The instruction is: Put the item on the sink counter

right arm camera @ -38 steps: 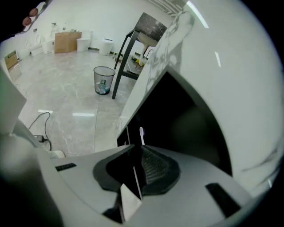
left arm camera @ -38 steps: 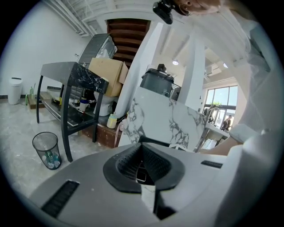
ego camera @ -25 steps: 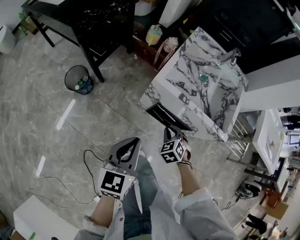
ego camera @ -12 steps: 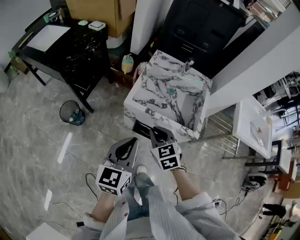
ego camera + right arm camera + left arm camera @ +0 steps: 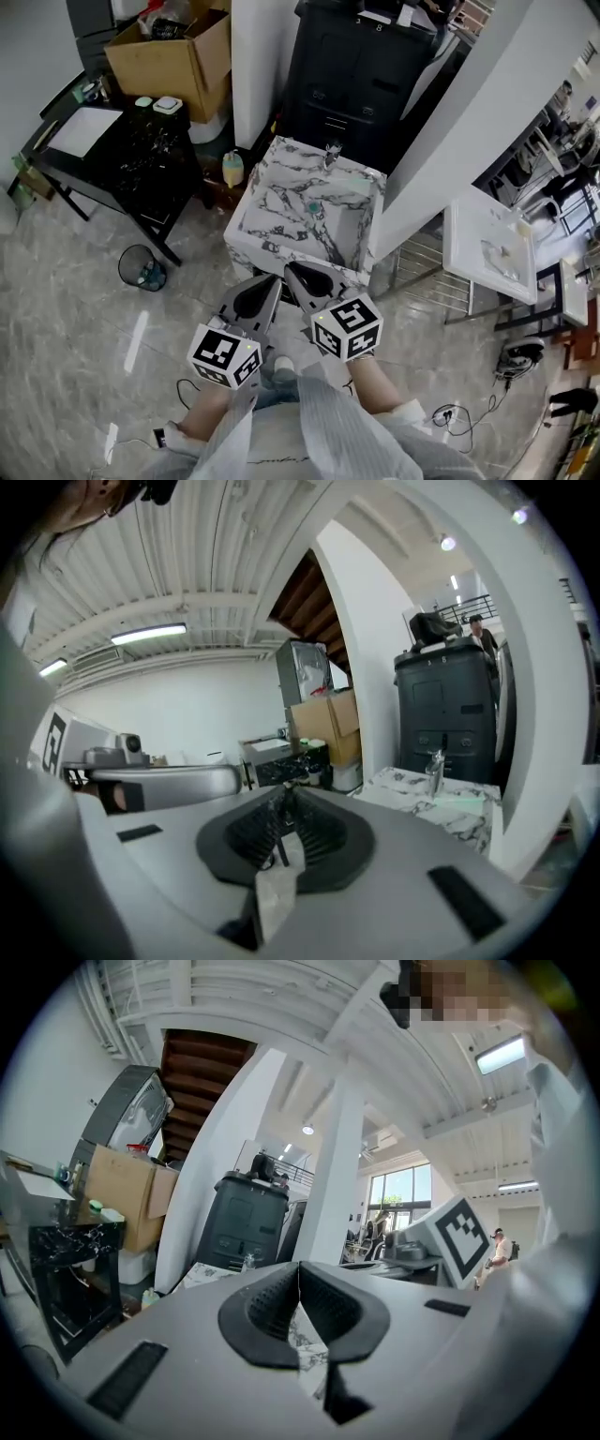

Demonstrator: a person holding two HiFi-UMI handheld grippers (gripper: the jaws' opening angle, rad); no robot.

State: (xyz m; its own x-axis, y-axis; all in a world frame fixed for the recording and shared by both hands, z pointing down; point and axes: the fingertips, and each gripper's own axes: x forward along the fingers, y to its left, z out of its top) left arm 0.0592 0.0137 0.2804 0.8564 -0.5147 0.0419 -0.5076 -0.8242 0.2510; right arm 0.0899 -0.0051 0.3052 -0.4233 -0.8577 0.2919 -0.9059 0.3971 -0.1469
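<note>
The white marble sink counter (image 5: 272,202) with its tap (image 5: 331,152) stands in the middle of the head view, just ahead of both grippers. My left gripper (image 5: 261,292) is at its front edge, pads together with nothing between them, and the counter (image 5: 202,1277) shows beyond its jaws (image 5: 299,1269). My right gripper (image 5: 302,277) sits beside it to the right, its jaws nearly closed on a thin dark item (image 5: 279,846) that stands between the pads (image 5: 284,794). Too little of the item shows to tell what it is. The counter (image 5: 422,794) lies ahead to the right.
A black table (image 5: 122,164) and a cardboard box (image 5: 173,52) stand to the left, a round bin (image 5: 141,267) on the floor below them. A black cabinet (image 5: 361,66) is behind the sink, a white wall (image 5: 450,141) to its right. A bottle (image 5: 232,169) stands by the counter's left side.
The view has swung upward and the sink counter has shifted from the upper right to the centre. Both grippers now sit side by side at its front edge.
</note>
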